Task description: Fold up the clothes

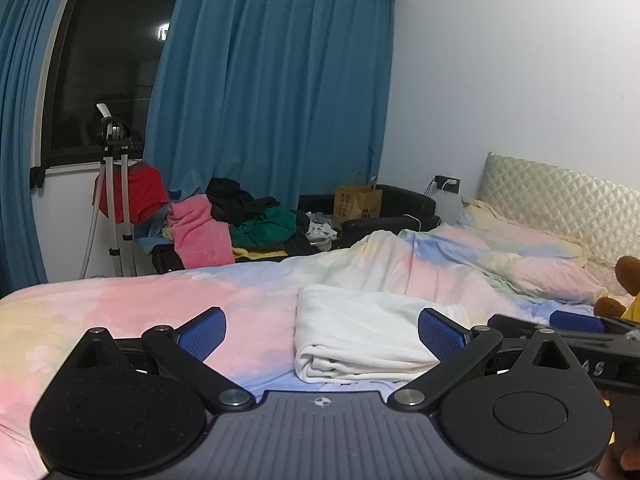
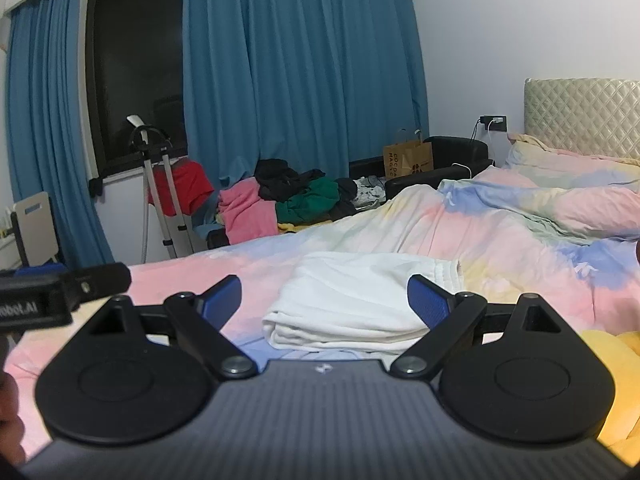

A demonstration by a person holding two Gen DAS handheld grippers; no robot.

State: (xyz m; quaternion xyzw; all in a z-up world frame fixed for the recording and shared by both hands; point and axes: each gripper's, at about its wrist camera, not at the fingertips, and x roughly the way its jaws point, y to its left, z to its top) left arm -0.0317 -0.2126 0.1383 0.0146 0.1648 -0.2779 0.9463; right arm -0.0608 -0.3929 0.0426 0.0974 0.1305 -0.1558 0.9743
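Note:
A white garment [image 1: 360,332] lies folded in a thick stack on the pastel bedspread [image 1: 140,300], just ahead of both grippers; it also shows in the right wrist view [image 2: 352,300]. My left gripper [image 1: 322,330] is open and empty, its blue pads [image 1: 204,334] spread wide, hovering before the stack's left part. My right gripper [image 2: 324,300] is open and empty, its jaws spread either side of the stack's near edge. The right gripper shows at the right edge of the left wrist view [image 1: 576,322], and the left gripper's body at the left of the right wrist view [image 2: 60,288].
A pile of unfolded clothes [image 1: 240,220] in pink, black, green and red lies on a bench beyond the bed. A garment steamer stand [image 1: 114,184], a paper bag [image 1: 356,200], a black armchair [image 1: 400,208], pillows [image 1: 520,240], a brown plush toy [image 1: 624,280] and something yellow [image 2: 616,360] are nearby.

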